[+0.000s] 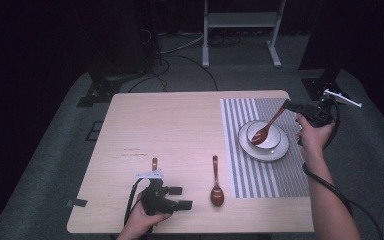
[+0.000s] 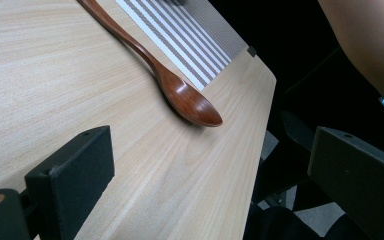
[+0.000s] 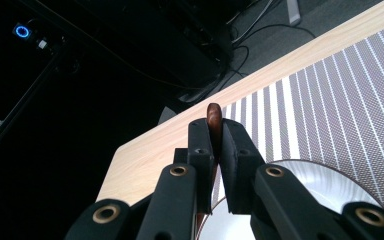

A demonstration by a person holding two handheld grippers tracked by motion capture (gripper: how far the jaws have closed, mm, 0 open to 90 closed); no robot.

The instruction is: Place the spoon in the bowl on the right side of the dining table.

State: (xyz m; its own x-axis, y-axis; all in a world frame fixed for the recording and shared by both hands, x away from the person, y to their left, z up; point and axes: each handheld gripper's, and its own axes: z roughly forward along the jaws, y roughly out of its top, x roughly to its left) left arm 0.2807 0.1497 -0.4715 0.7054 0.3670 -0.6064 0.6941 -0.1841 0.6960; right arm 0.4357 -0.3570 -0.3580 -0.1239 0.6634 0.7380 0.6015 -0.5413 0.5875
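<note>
Right now my right gripper (image 1: 286, 105) is clenched on the handle end of the reddish-brown wooden spoon (image 1: 268, 127), whose long axis slants toward seven o'clock, scoop down in the small white bowl (image 1: 267, 137), while my left gripper (image 1: 181, 197) rests released

A light wooden table (image 1: 180, 125) stands on grey carpet (image 1: 40, 165). A striped placemat (image 1: 240, 165) covers its right part. A small strip of dark tape (image 1: 76, 203) sticks to the table's near left corner. Behind the table stands a white metal frame (image 1: 240, 20), with black cables (image 1: 180, 55) trailing across the floor.
</note>
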